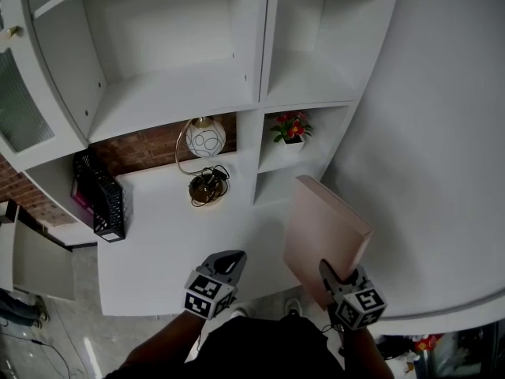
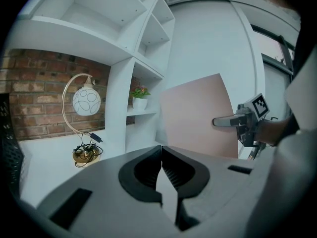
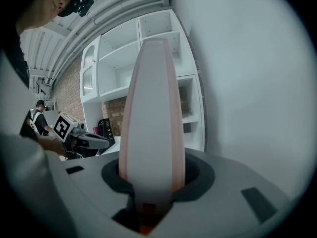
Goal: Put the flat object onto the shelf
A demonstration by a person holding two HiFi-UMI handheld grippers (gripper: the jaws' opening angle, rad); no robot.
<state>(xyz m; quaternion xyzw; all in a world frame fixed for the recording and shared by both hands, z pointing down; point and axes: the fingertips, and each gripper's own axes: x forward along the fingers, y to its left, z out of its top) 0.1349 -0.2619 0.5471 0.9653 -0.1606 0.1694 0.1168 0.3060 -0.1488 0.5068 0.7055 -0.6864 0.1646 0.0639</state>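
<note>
Gripping the board (image 1: pixel 325 229) by its lower edge in your right gripper (image 1: pixel 331 279) fingers, you hold it upright, short of the shelf (image 1: pixel 304 81). Your left gripper (image 1: pixel 227 263) fingers are pressed together, empty. Only the pickup is done; placing is left.

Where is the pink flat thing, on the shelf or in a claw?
In a claw. The right claw is shut on the pink board's lower edge, holding it up in front of the white shelves.
</note>
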